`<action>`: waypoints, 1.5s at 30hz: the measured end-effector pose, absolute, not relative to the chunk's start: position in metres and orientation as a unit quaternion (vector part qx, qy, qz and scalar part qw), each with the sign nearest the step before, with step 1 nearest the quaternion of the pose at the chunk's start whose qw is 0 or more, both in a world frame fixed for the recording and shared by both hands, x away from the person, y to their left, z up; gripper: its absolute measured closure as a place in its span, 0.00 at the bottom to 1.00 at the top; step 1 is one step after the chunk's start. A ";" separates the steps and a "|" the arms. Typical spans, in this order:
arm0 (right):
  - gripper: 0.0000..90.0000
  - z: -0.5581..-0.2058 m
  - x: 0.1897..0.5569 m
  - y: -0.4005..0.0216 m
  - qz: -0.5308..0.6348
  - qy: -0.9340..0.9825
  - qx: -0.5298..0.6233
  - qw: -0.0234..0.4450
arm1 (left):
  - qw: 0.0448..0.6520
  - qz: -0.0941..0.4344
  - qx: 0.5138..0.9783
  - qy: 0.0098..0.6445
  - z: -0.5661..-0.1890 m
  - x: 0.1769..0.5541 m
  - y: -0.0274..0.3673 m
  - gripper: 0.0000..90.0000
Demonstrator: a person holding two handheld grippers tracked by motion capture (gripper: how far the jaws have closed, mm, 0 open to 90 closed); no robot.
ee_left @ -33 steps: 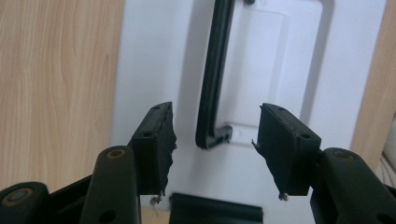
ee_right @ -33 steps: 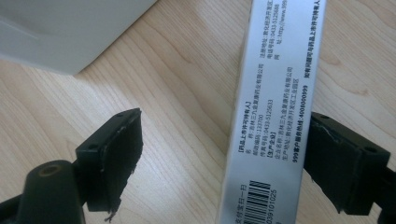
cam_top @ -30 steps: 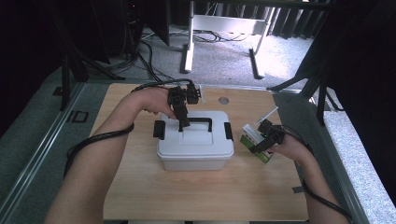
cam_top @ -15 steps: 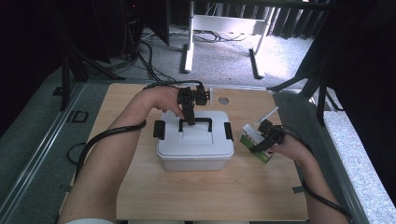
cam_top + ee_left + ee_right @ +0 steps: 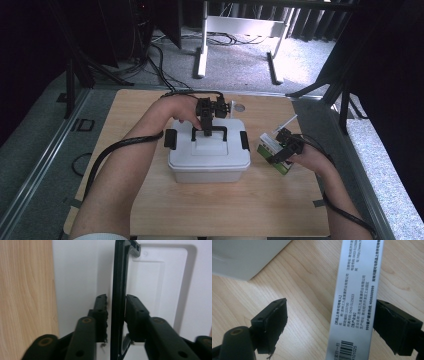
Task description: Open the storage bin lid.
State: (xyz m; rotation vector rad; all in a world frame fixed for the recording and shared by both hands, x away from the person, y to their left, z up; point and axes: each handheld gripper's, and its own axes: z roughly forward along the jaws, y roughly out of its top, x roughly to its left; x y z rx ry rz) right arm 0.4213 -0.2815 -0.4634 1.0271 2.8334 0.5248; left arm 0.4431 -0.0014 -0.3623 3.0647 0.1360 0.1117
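Note:
A white lidded storage box [image 5: 209, 159] stands mid-table with a black carry handle [image 5: 210, 129] on its lid. My left gripper [image 5: 206, 131] points down over the lid. In the left gripper view its jaws straddle the handle [image 5: 117, 277]. They have just been closing, and a thin gap still shows at one pad [image 5: 102, 315]. My right gripper [image 5: 279, 151] rests to the box's right at a green-and-white medicine carton [image 5: 283, 167]. Its jaws are open around the carton's silver printed side [image 5: 359, 277]. One pad [image 5: 395, 325] sits at the carton's edge and the other stands well apart.
Black latches [image 5: 170, 138] sit on both ends of the white box. A small round grommet [image 5: 240, 107] lies in the wooden tabletop [image 5: 140, 112] behind it. Cables trail from both grippers. Dark stands and a white frame stand on the floor beyond the far edge.
My left gripper has moved right and slightly down onto the lid's handle, and its jaws have narrowed around it. The right hand and the carton have stayed put.

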 end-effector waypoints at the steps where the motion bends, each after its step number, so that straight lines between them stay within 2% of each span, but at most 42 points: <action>1: 0.15 -0.464 0.421 -0.281 0.170 0.926 0.335 0.042 | 0.034 0.036 0.998 0.041 -0.363 0.443 -0.002 0.80; 6: 0.15 -0.464 0.420 -0.280 0.169 0.925 0.337 0.042 | 0.027 0.036 0.998 0.037 -0.369 0.442 -0.005 0.89; 17: 0.15 -0.468 0.419 -0.278 0.163 0.927 0.336 0.041 | 0.037 0.050 0.998 0.018 -0.364 0.433 -0.004 0.93; 33: 0.15 -0.465 0.418 -0.277 0.165 0.927 0.334 0.040 | 0.059 0.078 0.995 0.022 -0.334 0.426 0.002 0.94; 45: 0.15 -0.462 0.417 -0.275 0.157 0.929 0.332 0.040 | 0.070 0.088 0.993 0.044 -0.308 0.417 0.031 0.94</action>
